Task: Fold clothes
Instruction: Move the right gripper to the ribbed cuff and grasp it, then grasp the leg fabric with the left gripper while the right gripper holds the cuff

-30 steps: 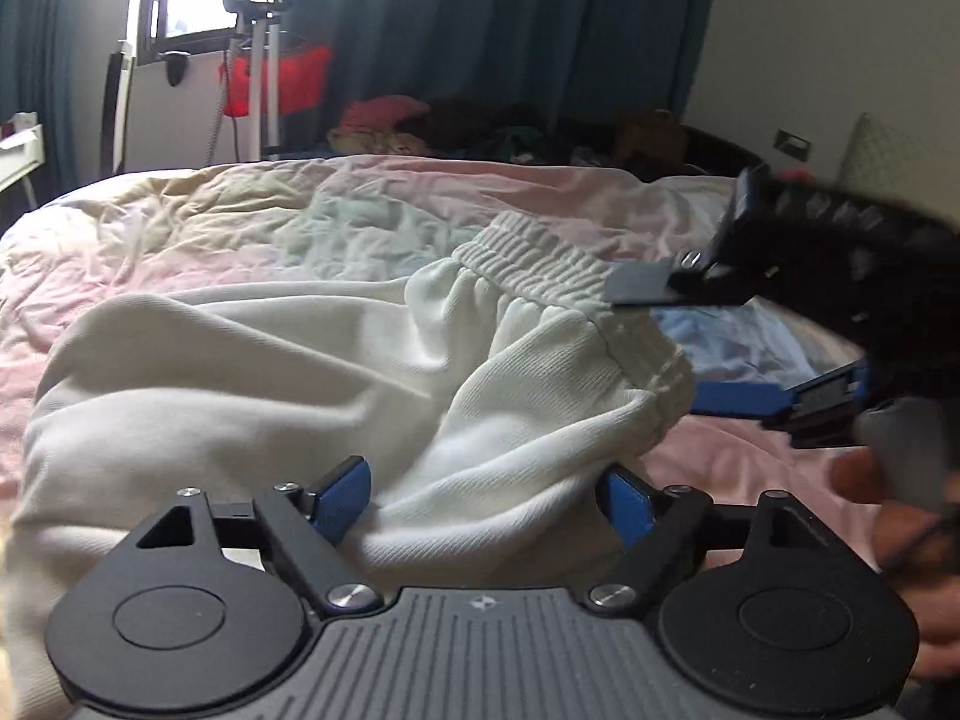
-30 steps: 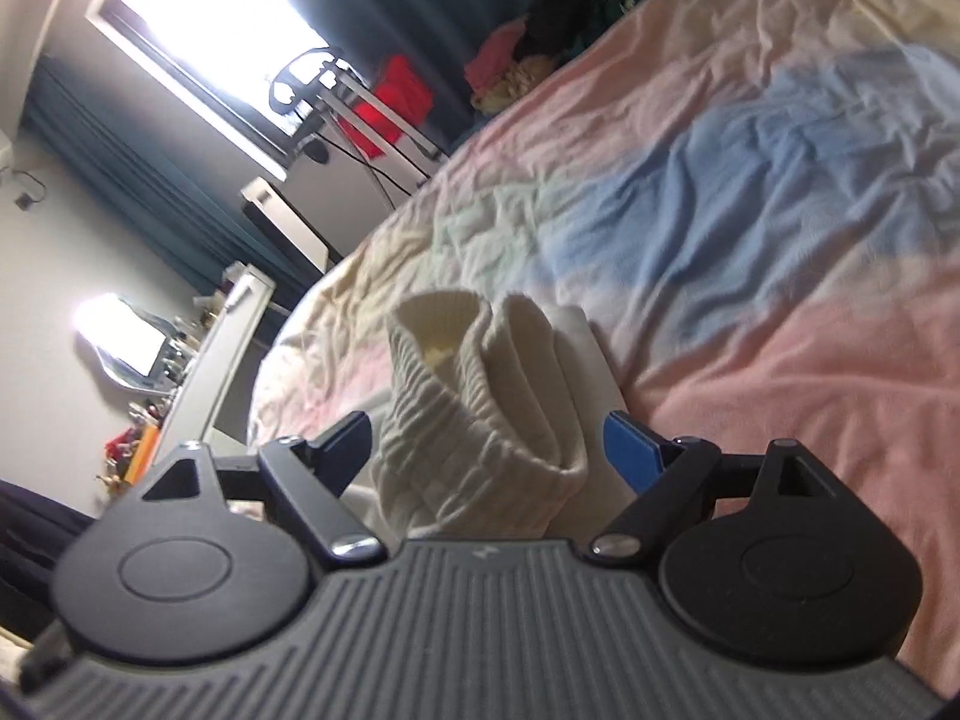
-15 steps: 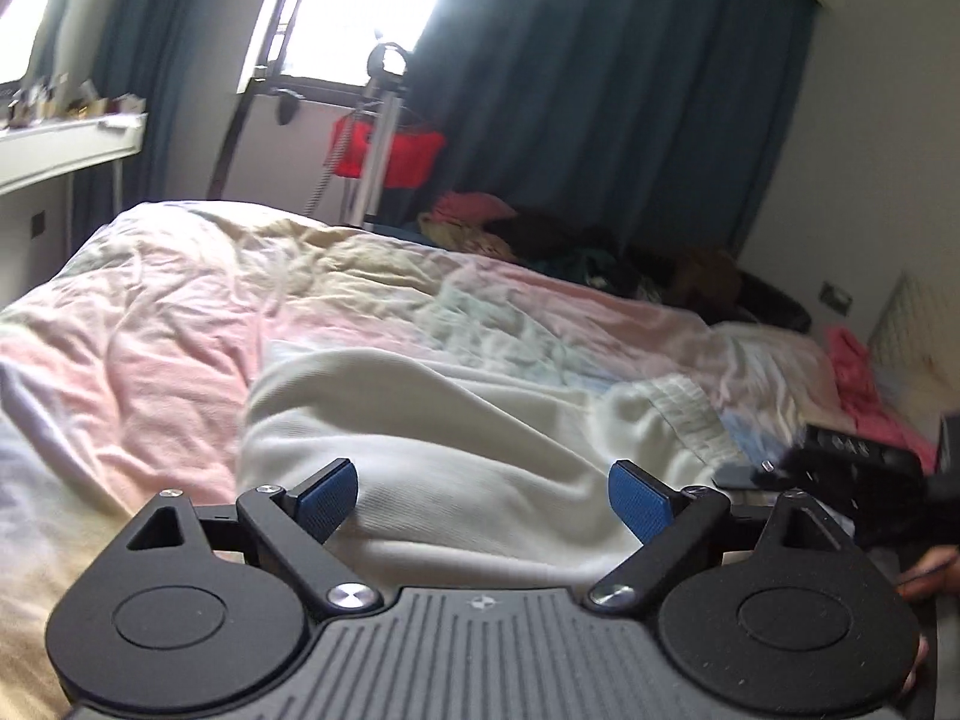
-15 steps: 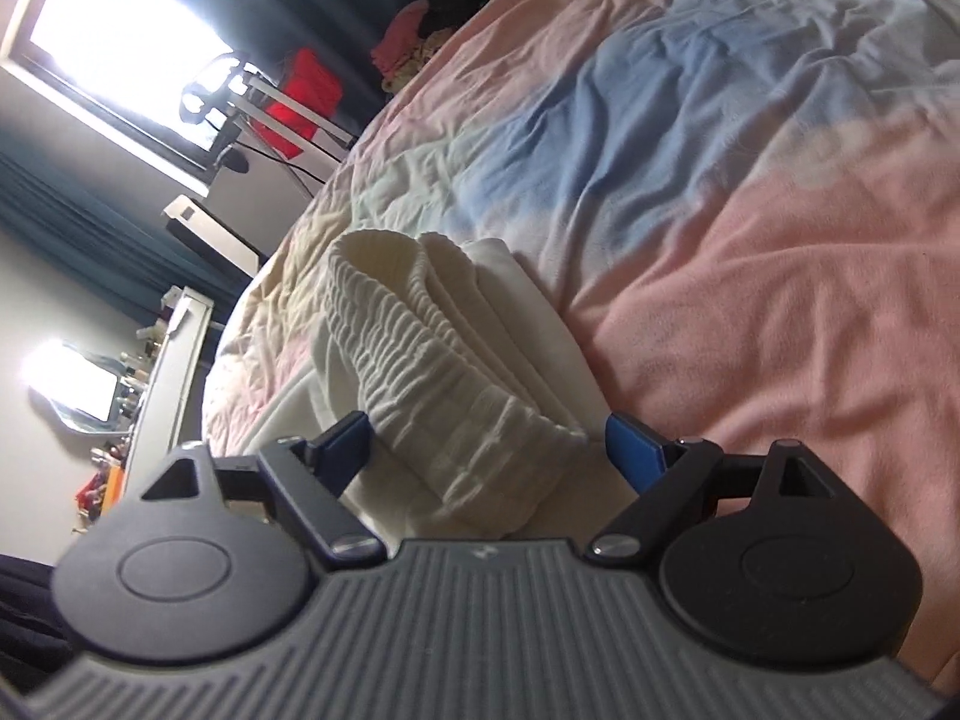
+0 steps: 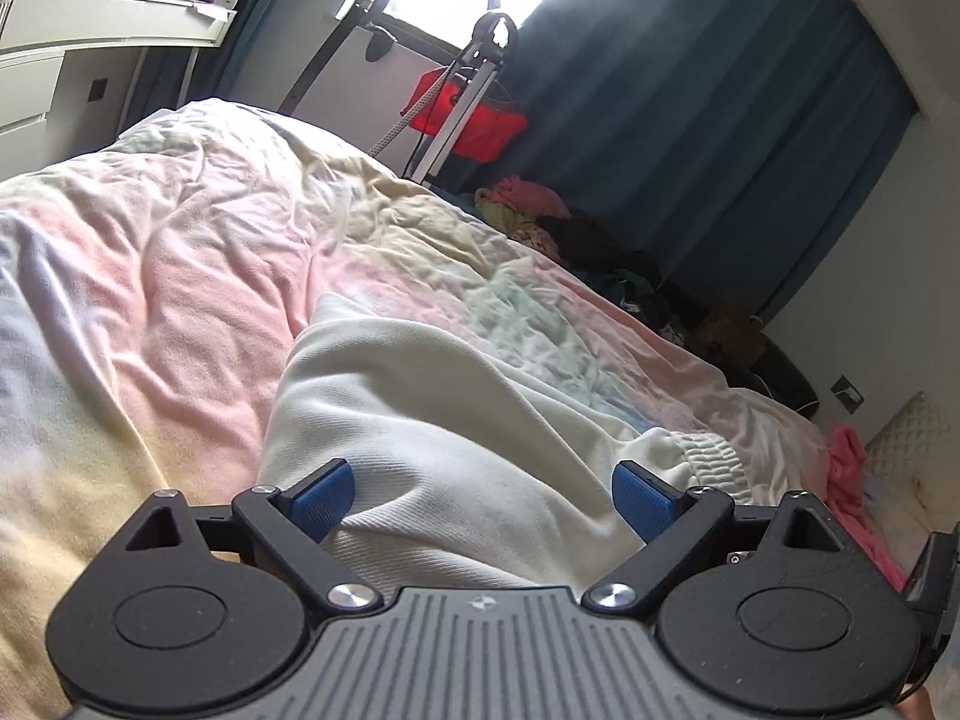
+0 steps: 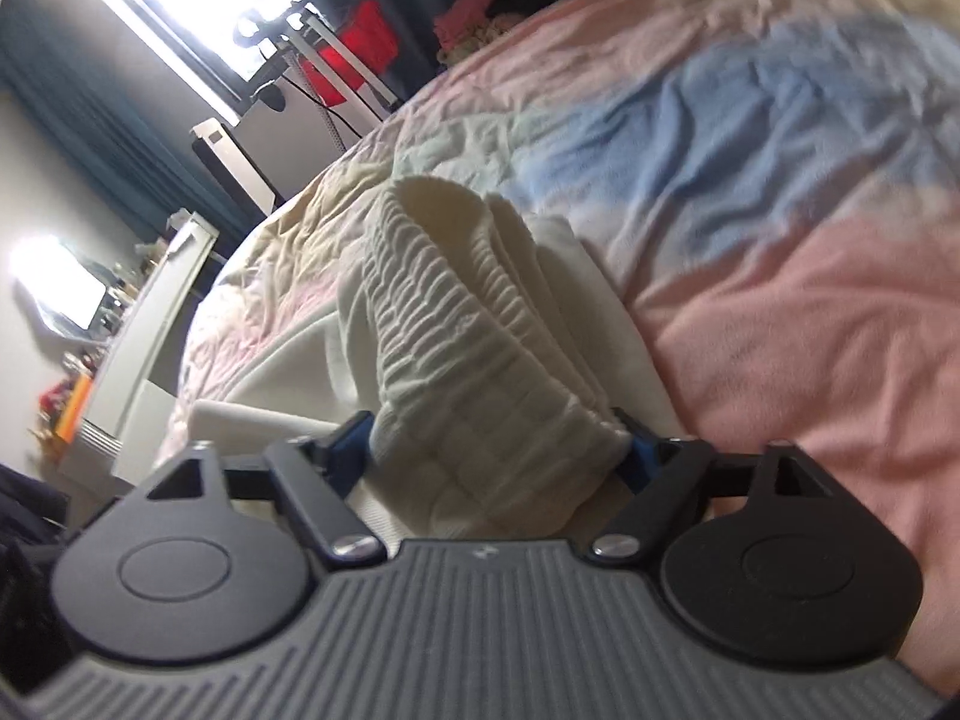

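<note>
A cream-white garment (image 5: 420,420) with a ribbed elastic waistband (image 5: 708,456) lies folded on the pastel bed cover (image 5: 180,276). My left gripper (image 5: 483,495) is open, its blue pads either side of the garment's near edge, not closed on it. In the right wrist view the waistband (image 6: 468,348) bulges between my right gripper's (image 6: 501,459) fingers, which stand open around the bunched band; the blue pads are mostly hidden by the cloth. A corner of the right gripper (image 5: 936,576) shows at the far right edge of the left wrist view.
A pink cloth (image 5: 852,480) lies at the right edge of the bed. A clothes pile (image 5: 540,210) and a stand with a red bag (image 5: 474,114) lie beyond the bed by dark curtains. A white dresser (image 5: 72,60) stands at the left.
My left gripper has tilted up and swung left, away from the waistband. My right gripper has pushed further onto the waistband, which now fills the gap between its fingers.
</note>
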Demonstrator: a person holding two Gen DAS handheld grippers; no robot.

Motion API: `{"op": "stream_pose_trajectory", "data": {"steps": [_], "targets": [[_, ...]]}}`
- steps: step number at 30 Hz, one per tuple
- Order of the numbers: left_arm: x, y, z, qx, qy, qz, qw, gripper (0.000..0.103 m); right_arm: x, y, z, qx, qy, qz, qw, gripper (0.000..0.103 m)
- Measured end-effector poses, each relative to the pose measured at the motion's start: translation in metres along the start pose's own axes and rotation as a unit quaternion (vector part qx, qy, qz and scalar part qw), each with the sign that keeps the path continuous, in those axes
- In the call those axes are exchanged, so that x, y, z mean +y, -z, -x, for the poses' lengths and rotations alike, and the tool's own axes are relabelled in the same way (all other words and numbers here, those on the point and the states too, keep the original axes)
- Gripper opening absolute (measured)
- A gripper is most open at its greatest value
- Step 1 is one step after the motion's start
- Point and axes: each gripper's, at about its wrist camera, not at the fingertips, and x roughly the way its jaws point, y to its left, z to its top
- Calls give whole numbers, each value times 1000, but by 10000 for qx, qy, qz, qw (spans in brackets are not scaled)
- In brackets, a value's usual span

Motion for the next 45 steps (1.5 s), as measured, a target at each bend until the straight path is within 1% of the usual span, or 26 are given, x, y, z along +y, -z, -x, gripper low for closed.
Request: {"op": "stream_pose_trajectory", "data": {"steps": [1,2,3,5,6,7,9,12,13,14,19,21,22,24,26,29,31,33,35,40,42,44,45], "targets": [[0,0,1,-9,1,-2,10000,94,4,0,4,-114,74,122,9998,64],[1,0,2,-11,12,16,10000,94,7,0,8,-227,149,245,9993,55],[2,0,3,-7,30,46,10000,94,11,-1,15,-385,149,354,9985,51],[3,-1,5,-24,97,94,9999,94,18,-2,28,-700,149,571,9958,46],[3,-1,6,-36,120,72,9999,95,20,-4,37,-868,85,559,9946,45],[3,-2,8,-49,144,50,9999,95,19,-8,46,-1022,-32,440,9938,45],[3,-2,10,-66,177,5,9998,95,13,-12,60,-1190,-118,215,9926,45],[4,-1,10,7,44,-25,10000,95,-6,-9,57,-911,331,14,9953,46],[5,-1,8,56,8,12,10000,95,-16,-7,47,-547,510,-100,9971,46],[7,-1,7,107,-26,48,9999,95,-29,-2,32,-154,631,-340,9973,47],[20,-1,0,369,-176,296,9987,95,-41,2,20,133,645,-687,9955,56],[30,-2,-2,473,-253,518,9972,95,-42,4,19,175,624,-748,9951,65],[34,-2,-4,533,-288,638,9961,95,-45,4,19,197,633,-873,9940,69],[41,-1,-8,678,-285,833,9938,95,-51,6,17,253,659,-1126,9911,85],[44,1,-11,798,-278,913,9922,95,-57,9,14,317,579,-1369,9884,86],[41,3,-13,838,-300,830,9926,97,-64,15,3,483,315,-1683,9840,93],[40,5,-14,865,-314,774,9927,97,-67,18,-3,530,193,-1907,9800,94],[38,6,-15,893,-327,734,9928,97,-64,18,-4,519,-114,-1994,9785,95],[41,6,-16,930,-333,834,9916,97,-60,19,-3,478,-462,-2011,9773,95],[52,8,-21,1103,-373,1192,9860,97,-44,18,15,39,-833,-1565,9842,95],[55,9,-23,1157,-377,1263,9845,98,-35,16,20,-73,-855,-1302,9878,95],[57,11,-25,1228,-345,1283,9835,98,-28,16,21,-99,-789,-1093,9908,94],[57,12,-25,1255,-328,1304,9829,98,-28,17,17,43,-605,-1003,9931,94]]}}
